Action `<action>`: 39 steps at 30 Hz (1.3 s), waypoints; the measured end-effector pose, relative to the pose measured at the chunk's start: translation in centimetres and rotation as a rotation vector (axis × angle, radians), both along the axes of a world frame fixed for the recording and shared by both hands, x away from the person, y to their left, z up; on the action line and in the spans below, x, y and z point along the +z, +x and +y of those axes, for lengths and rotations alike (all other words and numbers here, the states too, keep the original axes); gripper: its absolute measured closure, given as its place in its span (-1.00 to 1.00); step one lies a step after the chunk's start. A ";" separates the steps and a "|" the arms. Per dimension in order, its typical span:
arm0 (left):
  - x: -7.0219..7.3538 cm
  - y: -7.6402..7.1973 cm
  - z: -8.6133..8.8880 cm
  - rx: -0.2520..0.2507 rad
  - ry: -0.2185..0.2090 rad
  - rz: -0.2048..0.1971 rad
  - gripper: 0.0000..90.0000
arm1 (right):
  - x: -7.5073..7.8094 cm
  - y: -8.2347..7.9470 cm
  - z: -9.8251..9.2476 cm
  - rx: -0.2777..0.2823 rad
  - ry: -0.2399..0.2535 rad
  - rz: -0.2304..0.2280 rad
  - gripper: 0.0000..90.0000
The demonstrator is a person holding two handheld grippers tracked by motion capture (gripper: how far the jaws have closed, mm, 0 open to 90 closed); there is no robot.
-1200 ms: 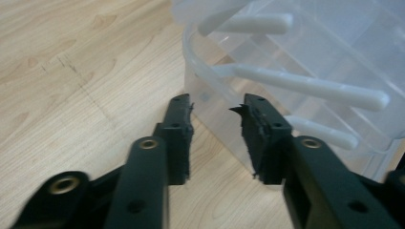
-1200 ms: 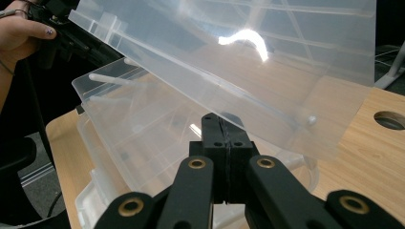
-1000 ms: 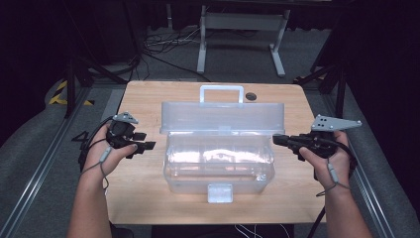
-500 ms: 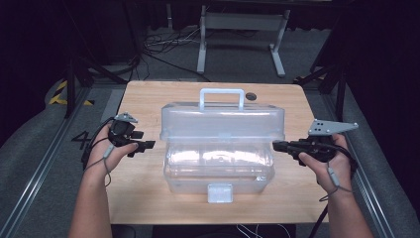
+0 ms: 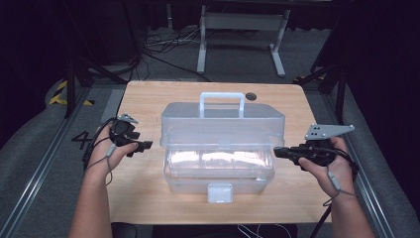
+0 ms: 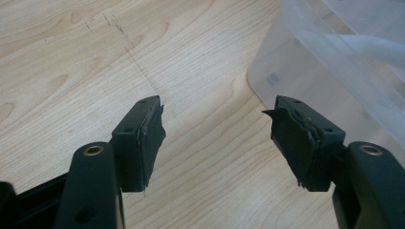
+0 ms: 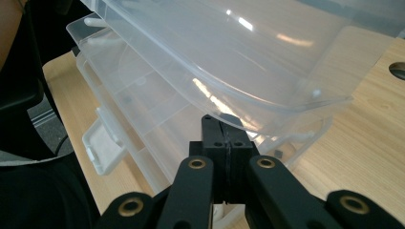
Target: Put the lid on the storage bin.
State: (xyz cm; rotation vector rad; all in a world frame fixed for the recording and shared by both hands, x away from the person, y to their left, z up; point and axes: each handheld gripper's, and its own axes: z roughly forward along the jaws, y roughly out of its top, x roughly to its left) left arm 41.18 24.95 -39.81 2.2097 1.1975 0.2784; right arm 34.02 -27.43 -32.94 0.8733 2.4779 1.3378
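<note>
A clear plastic toolbox (image 5: 223,144) with a white handle (image 5: 222,101) stands mid-table, its lid tilted partly up over the trays. My left gripper (image 5: 146,146) hovers just left of the box; its jaws have just been opening. In the left gripper view it (image 6: 215,124) is open over bare wood with nothing between the pads, the box wall (image 6: 334,62) to its right. My right gripper (image 5: 277,151) is at the box's right end. In the right gripper view it (image 7: 224,124) is shut, tips against the underside of the lid rim (image 7: 267,112).
The wooden table (image 5: 143,198) has bare strips to the left and right of the box and a round hole (image 5: 251,96) at the back. A white latch (image 5: 219,192) hangs at the box's front. A metal stand (image 5: 237,29) and cables lie on the floor beyond.
The box lid has come down lower over the trays. The left gripper's jaws have spread wider. The right hand has stayed at the box's right end.
</note>
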 end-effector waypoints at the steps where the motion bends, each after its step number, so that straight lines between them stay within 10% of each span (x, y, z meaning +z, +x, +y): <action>1: -0.1 0.0 0.0 -0.003 0.000 0.006 -0.20 | 0.0 0.0 0.0 0.001 -0.004 0.005 1.00; 39: -1.7 0.6 -0.1 0.004 0.034 0.126 -0.25 | -0.7 -0.5 0.5 0.019 -0.178 0.088 1.00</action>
